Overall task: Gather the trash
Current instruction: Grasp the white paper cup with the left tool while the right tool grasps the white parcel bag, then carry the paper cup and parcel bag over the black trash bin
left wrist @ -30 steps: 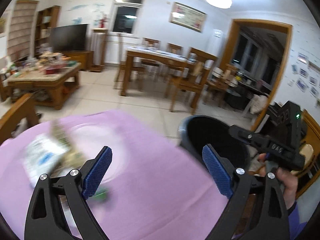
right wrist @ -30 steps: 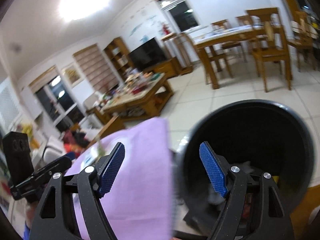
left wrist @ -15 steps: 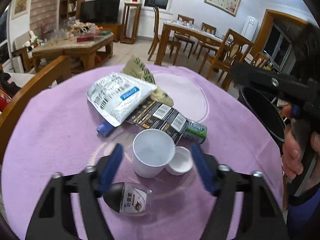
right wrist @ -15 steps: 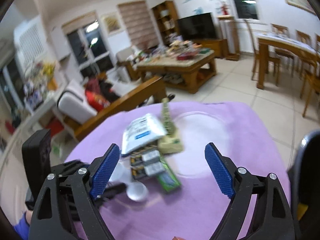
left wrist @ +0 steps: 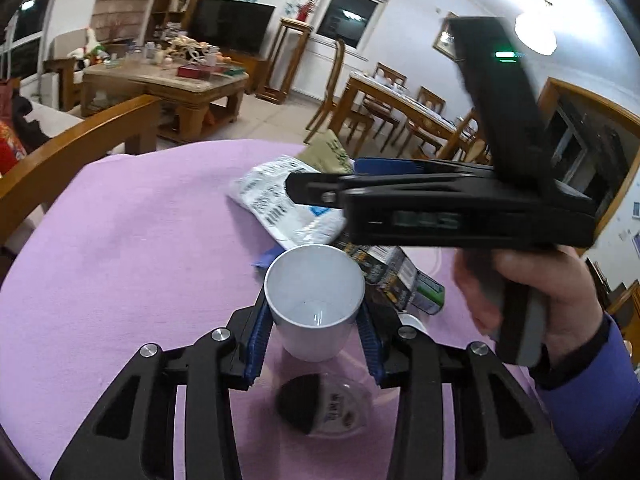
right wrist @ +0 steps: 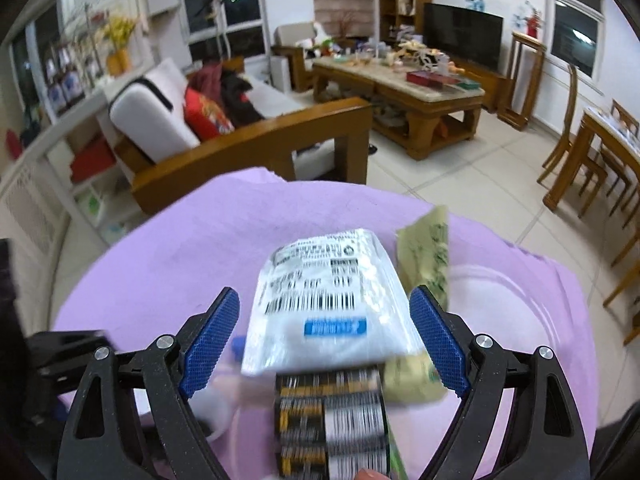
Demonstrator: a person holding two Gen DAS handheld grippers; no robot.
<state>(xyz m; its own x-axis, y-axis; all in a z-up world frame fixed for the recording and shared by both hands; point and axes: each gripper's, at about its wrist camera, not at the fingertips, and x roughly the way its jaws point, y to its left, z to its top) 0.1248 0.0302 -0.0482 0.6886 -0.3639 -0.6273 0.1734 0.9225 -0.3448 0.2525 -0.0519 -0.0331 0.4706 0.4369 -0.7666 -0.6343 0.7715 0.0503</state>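
Note:
Trash lies on a round table with a purple cloth [left wrist: 120, 248]. My left gripper [left wrist: 314, 332] is shut on a white paper cup [left wrist: 314, 300], its blue pads against both sides. A clear lid with a dark label [left wrist: 320, 406] lies just below the cup. My right gripper [right wrist: 324, 340] is open, its jaws on either side of a white plastic packet [right wrist: 328, 304]. A black and gold box [right wrist: 330, 420] and a yellow-green packet [right wrist: 426, 256] lie beside it. The right gripper's body [left wrist: 460, 208] crosses the left wrist view above the trash.
A wooden sofa [right wrist: 256, 140] stands beyond the table's far edge. A wooden coffee table [right wrist: 400, 84] with clutter and dining chairs [right wrist: 580, 160] stand further off on the tiled floor. A green-capped item [left wrist: 428, 292] lies right of the cup.
My left gripper has closed on the white cup. My right gripper has swung from the black bin to over the trash pile and now straddles the white packet.

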